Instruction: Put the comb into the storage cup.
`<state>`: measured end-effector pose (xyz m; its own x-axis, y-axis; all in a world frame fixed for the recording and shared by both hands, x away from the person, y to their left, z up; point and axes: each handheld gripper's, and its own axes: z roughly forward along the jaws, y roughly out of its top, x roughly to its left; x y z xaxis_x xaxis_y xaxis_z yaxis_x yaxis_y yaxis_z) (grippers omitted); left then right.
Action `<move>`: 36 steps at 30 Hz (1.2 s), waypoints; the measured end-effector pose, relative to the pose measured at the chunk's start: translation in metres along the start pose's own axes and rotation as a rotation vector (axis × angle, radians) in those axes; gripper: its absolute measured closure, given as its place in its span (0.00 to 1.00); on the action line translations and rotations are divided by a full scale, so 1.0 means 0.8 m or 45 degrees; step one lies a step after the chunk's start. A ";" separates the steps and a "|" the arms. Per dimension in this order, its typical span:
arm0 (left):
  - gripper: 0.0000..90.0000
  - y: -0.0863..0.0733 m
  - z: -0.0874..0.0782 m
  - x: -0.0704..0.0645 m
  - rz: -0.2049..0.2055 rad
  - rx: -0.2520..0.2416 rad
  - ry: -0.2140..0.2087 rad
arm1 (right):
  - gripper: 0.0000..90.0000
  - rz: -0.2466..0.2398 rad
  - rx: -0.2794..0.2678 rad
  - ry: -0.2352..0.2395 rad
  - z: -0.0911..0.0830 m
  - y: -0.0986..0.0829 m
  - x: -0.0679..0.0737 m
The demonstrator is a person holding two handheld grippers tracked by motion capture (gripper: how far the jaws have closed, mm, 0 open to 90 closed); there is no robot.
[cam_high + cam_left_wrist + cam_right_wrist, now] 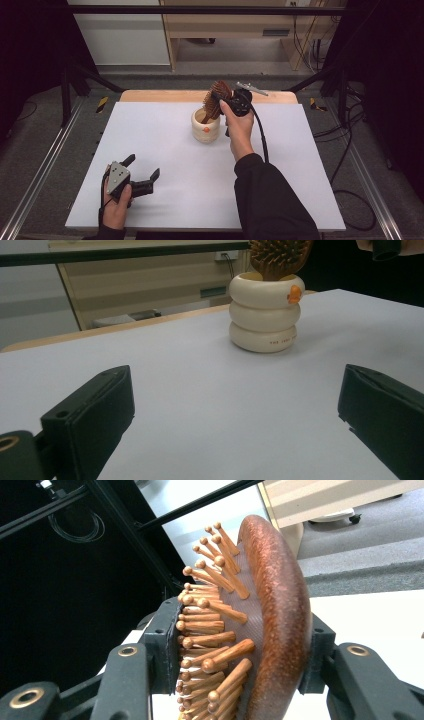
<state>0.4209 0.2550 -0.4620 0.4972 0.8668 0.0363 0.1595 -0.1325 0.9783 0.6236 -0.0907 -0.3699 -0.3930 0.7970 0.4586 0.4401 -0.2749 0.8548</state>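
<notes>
A brown wooden hairbrush (216, 100) with wooden pins stands handle-down in a cream ringed cup (205, 126) near the table's far middle. My right gripper (226, 101) is shut on the brush head; in the right gripper view the brush (260, 625) is pinched between the two black jaws, pins to the left. The cup (266, 312), with an orange mark on its rim, holds the brush (278, 257) in the left gripper view. My left gripper (145, 172) rests open near the front left of the white table (165, 150), with nothing between its jaws.
A wooden strip (160, 96) runs along the table's far edge. Behind it stand a wooden cabinet (230, 25) and black frame bars (80, 80). Cables (345, 130) trail on the floor at the right.
</notes>
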 end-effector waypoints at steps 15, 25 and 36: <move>0.02 0.000 0.000 0.000 0.004 0.005 -0.002 | 0.52 0.023 0.004 -0.012 -0.002 -0.001 -0.008; 0.02 0.000 0.001 -0.001 0.008 0.007 -0.005 | 0.50 0.024 0.011 -0.026 -0.002 -0.002 -0.009; 0.02 0.000 0.001 -0.002 0.008 0.008 -0.009 | 0.49 0.025 0.019 -0.028 -0.002 -0.003 -0.011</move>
<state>0.4206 0.2533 -0.4622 0.5043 0.8625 0.0407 0.1618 -0.1407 0.9767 0.6251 -0.0982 -0.3756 -0.3661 0.8033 0.4698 0.4595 -0.2830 0.8419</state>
